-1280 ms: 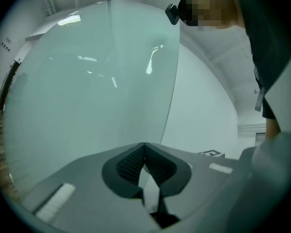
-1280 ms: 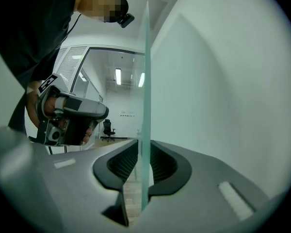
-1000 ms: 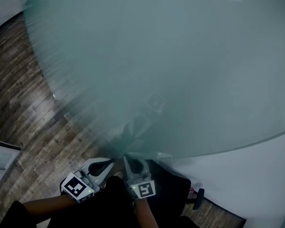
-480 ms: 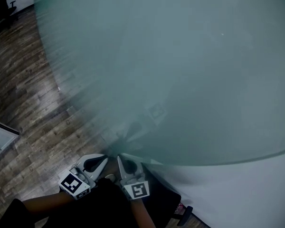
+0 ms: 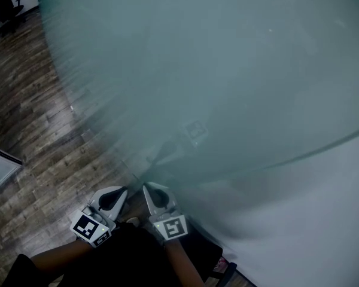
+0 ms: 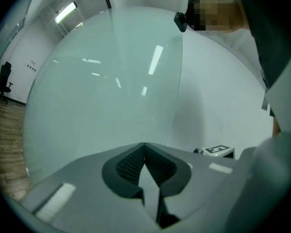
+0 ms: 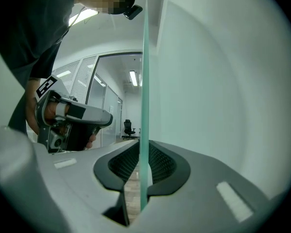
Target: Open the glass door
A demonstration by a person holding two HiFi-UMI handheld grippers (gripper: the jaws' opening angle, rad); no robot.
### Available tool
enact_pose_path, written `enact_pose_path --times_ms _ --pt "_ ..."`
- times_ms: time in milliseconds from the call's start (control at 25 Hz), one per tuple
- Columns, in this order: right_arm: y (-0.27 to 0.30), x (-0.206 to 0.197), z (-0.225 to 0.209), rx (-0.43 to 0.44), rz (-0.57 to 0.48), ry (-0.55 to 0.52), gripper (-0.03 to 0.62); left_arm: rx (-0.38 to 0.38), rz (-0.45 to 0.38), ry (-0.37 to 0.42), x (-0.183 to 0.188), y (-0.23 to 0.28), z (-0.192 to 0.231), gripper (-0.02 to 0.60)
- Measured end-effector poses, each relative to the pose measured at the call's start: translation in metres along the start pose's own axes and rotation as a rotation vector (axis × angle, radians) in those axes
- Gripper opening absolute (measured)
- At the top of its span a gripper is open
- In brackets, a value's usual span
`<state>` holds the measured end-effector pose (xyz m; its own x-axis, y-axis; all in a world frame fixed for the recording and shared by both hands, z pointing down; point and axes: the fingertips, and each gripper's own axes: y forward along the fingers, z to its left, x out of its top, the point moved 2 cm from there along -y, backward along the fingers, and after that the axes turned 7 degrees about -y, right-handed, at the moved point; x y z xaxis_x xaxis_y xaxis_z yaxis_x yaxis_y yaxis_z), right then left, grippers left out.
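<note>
The frosted glass door (image 5: 227, 70) fills most of the head view. Its thin green edge (image 7: 144, 81) stands upright between the pads of my right gripper (image 7: 143, 144), whose jaws have just been closing and whose pad tips touch the pane on both sides. In the head view that right gripper (image 5: 149, 190) sits low at the door's edge. My left gripper (image 5: 121, 191) is just to its left. In the left gripper view the left gripper (image 6: 144, 144) is shut with nothing in it and faces the door's frosted face (image 6: 102, 91).
A white wall (image 5: 323, 220) lies right of the door. Wood floor (image 5: 36, 112) runs along the left, with an office chair (image 5: 6, 5) far off at the top left. A chair base (image 5: 224, 268) shows by the person's legs at the bottom.
Both grippers have shifted up and a little left in the head view. The pane's edge has swung upward in the picture, with more white wall showing beneath it.
</note>
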<state>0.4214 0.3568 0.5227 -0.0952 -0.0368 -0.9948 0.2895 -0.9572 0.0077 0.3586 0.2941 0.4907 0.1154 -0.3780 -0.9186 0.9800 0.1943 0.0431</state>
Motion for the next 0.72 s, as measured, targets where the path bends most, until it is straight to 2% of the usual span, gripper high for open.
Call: enact_pose_path --times_ms 280,440,720 --pt "-0.001 -0.004 -0.03 -0.013 -0.006 0.024 0.061 0.094 0.001 -0.028 -0.007 -0.002 0.007 0.0" --pt "0.002 -0.004 -0.044 -0.034 -0.008 0.018 0.064 0.124 -0.028 -0.016 -0.001 -0.003 0.012 0.0" --pt "0.003 -0.013 -0.063 -0.062 0.055 -0.002 0.072 0.149 -0.102 -0.01 0.011 -0.008 0.02 0.0"
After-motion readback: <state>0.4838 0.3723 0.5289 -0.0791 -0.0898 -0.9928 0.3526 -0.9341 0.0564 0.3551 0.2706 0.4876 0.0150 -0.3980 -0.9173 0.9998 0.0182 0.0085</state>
